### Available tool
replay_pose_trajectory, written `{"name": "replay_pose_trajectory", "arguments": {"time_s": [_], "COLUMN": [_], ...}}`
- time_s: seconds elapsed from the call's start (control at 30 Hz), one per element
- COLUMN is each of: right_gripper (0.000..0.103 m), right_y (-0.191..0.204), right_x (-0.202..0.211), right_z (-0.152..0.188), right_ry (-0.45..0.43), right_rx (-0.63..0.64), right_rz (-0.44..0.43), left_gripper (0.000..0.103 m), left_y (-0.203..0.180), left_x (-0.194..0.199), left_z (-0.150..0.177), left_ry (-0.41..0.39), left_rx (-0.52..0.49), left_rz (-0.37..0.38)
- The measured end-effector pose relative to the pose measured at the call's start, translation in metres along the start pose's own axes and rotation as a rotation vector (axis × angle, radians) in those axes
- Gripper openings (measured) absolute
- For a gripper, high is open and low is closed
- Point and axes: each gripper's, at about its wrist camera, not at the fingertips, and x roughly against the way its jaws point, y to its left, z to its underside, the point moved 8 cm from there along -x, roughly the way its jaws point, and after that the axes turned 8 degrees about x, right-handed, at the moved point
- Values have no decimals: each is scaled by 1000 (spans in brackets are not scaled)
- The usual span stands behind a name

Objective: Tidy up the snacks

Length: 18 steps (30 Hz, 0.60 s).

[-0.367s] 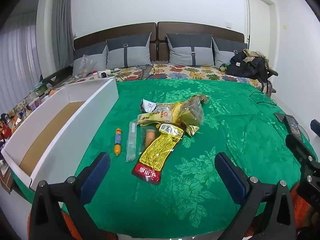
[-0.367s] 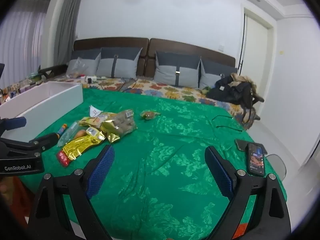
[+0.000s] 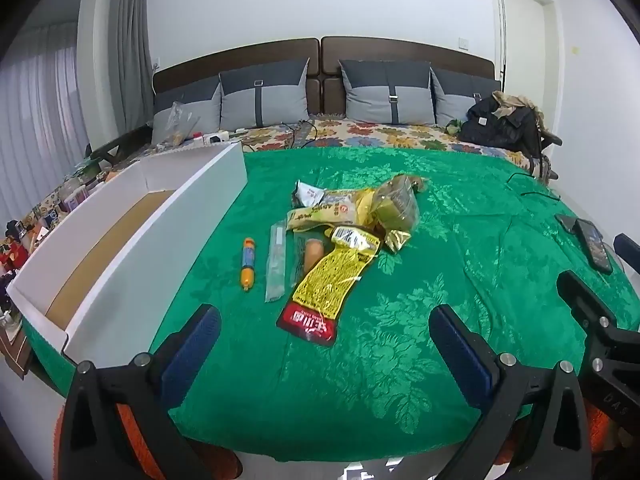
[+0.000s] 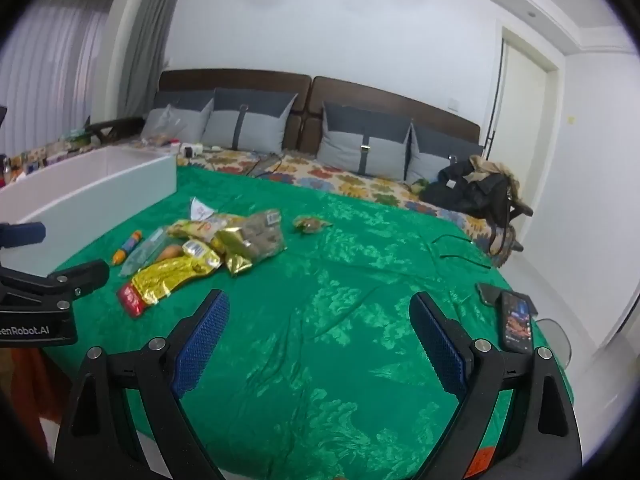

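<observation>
a green cover (image 3: 400, 344) spreads over the bed, and a long white box (image 3: 132, 256) lies along its left side, open on top and with nothing visible inside. the snacks sit in a loose heap near the middle of the cover, just right of the box and not touching it.

biggest is the yellow pack (image 3: 326, 280) with a red end, flat and crinkly; it looks light and slippery, so pinch it across the red end nearest the grippers. behind it a clear bag (image 3: 396, 208) and a pale pouch (image 3: 320, 212) overlap; both are soft and may sag when lifted. a thin clear sleeve (image 3: 276, 264) lies flat, hard to get under. the orange stick (image 3: 248, 258) lies alone, firm-looking, best taken mid-length. one small pack (image 4: 310, 224) sits apart to the right.

left gripper (image 3: 324, 344) is spread wide and holds nothing, hovering short of the heap. right gripper (image 4: 320, 336) is likewise spread and empty, over bare cover.
</observation>
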Motion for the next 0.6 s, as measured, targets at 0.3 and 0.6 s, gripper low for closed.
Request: {"name": "replay_pose_trajectory", "arguments": {"time_s": [0.3,0.6], "right_gripper": [94,94], "right_y": [5,-1], "right_x": [-9,-14], "right_z": [13,18], "right_ry": [20,49], "right_rx": [25,9], "right_rz": [-10,-11], "left_gripper": [103,103], "left_y": [4,10], "left_x": [-10,-15], "left_z": [7,7], "left_ry": [18,24], "left_rx": [-2,8], "left_rz": [-23,-40]}}
